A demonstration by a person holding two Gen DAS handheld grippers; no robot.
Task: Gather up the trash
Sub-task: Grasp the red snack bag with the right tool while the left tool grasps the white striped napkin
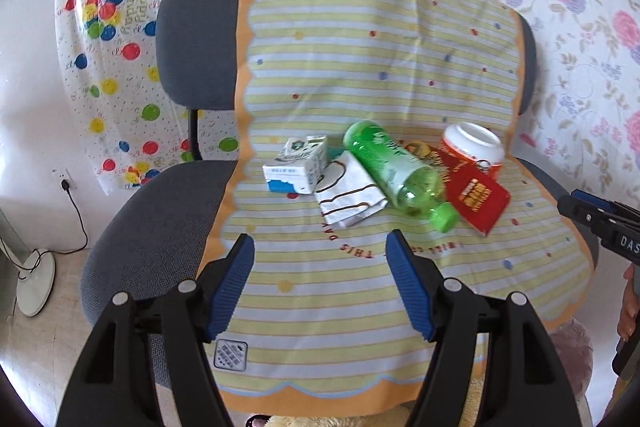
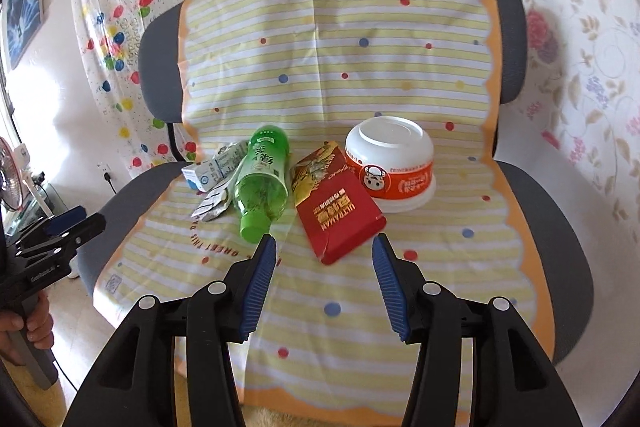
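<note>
Trash lies on the striped cloth [image 1: 360,291] [image 2: 400,75] draped over a grey office chair. A green plastic bottle [image 1: 394,167] [image 2: 262,183] lies on its side, cap toward me. Left of it sit a small milk carton [image 1: 298,167] [image 2: 212,171] and a crumpled white wrapper [image 1: 352,195] [image 2: 212,205]. A red snack bag [image 1: 476,197] [image 2: 336,211] lies right of the bottle, beside an upturned white-and-orange instant noodle bowl [image 1: 474,145] [image 2: 390,163]. My left gripper [image 1: 320,255] hovers open short of the wrapper and bottle. My right gripper [image 2: 324,255] is open, just short of the red bag.
The chair's grey backrest [image 1: 200,39] [image 2: 508,35] rises behind the trash. Balloon-print sheeting [image 1: 120,7] and floral fabric [image 1: 580,47] hang behind. A fan base [image 1: 36,283] and a wall socket with cable [image 1: 66,183] stand at the left. A hand [image 2: 24,327] holds the other gripper's handle.
</note>
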